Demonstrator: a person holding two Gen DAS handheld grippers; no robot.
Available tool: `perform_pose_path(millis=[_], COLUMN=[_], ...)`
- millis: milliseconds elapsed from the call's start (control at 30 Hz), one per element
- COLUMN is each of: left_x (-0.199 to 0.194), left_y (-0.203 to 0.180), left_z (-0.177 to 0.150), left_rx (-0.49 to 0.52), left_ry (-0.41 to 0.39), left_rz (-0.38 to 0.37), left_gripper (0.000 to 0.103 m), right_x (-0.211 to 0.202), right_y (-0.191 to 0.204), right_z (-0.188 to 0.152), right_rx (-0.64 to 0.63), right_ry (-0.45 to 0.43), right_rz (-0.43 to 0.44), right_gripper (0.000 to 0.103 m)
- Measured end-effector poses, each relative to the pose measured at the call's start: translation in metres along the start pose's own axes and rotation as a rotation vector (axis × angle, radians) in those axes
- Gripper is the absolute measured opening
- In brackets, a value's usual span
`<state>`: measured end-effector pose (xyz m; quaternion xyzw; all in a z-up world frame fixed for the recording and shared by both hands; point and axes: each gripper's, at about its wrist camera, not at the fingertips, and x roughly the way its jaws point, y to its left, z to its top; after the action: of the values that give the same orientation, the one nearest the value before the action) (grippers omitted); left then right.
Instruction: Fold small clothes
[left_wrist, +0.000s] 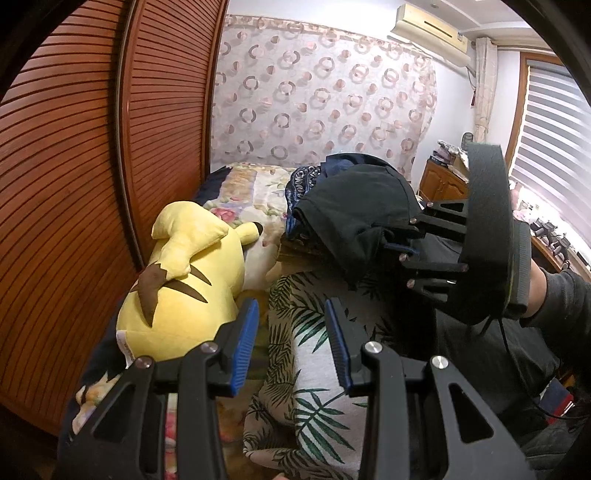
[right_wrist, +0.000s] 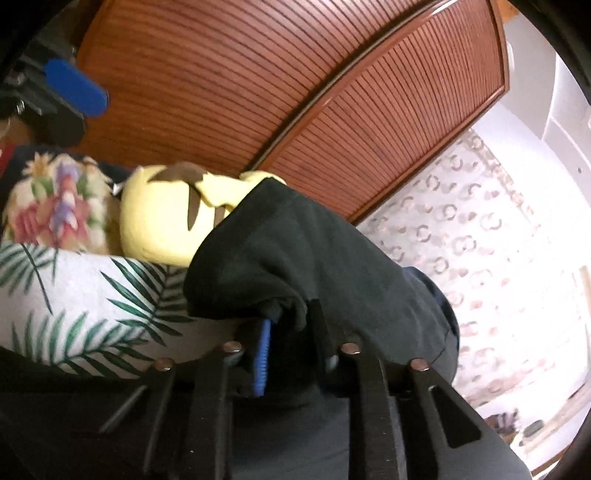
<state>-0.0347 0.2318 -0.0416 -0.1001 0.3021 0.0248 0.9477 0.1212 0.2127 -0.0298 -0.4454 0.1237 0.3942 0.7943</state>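
Observation:
A dark green-black garment (left_wrist: 364, 218) hangs bunched in the air over the bed, held by my right gripper (left_wrist: 400, 245), which comes in from the right. In the right wrist view the same garment (right_wrist: 317, 258) drapes over that gripper (right_wrist: 291, 332), whose blue pad (right_wrist: 263, 354) is pinched into the cloth. My left gripper (left_wrist: 291, 345) is open and empty, its blue pads wide apart, low above a leaf-print cloth (left_wrist: 306, 369). It also shows in the right wrist view (right_wrist: 74, 88) at the upper left.
A yellow plush toy (left_wrist: 188, 280) lies on the floral bedding (left_wrist: 251, 188) by the slatted wooden wardrobe doors (left_wrist: 92, 166). Blue patterned clothes (left_wrist: 306, 177) sit behind the held garment. A wooden cabinet (left_wrist: 443, 184) and a window blind (left_wrist: 550, 133) are at the right.

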Motion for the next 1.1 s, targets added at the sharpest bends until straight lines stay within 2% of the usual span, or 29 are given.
perform_pose_path(millis=[167,333,400,667,767,900,967,1100], left_x=[0.003,0.007,0.009,0.014,0.015,0.015,0.016,0.018], left_y=[-0.004,-0.012,-0.012,-0.017,-0.018,-0.019,-0.019,-0.022], left_z=[0.001,0.002,0.003,0.003,0.003,0.003,0.003,0.004], left_rx=[0.006,0.017,0.022,0.038,0.038,0.037,0.036,0.041], left_ry=[0.009,0.016,0.021,0.031,0.032,0.029,0.026,0.022], left_rz=[-0.011,-0.025,-0.028,-0.040,-0.041,-0.041,-0.043,-0.051], left_gripper=[0.036,0.036,0.036,0.036,0.036,0.036,0.036,0.036], right_x=[-0.011,-0.021,-0.026,-0.038,-0.038,-0.035,-0.037,-0.052], right_y=[-0.020,-0.055,-0.067,-0.093,-0.100,-0.099,-0.103,-0.119], right_z=[0.005,0.001,-0.003,-0.014,-0.012,-0.007,-0.009,-0.022], right_rx=[0.168,0.392,0.466,0.640,0.661,0.618,0.645,0.729], right_ry=[-0.055,-0.091,-0.107,-0.161,-0.172,-0.168,-0.178,-0.204], right_rz=[0.060,0.156,0.169,0.232,0.224,0.222,0.216,0.122], right_gripper=[0.008,0.008,0.008,0.008,0.008,0.005,0.004,0.005])
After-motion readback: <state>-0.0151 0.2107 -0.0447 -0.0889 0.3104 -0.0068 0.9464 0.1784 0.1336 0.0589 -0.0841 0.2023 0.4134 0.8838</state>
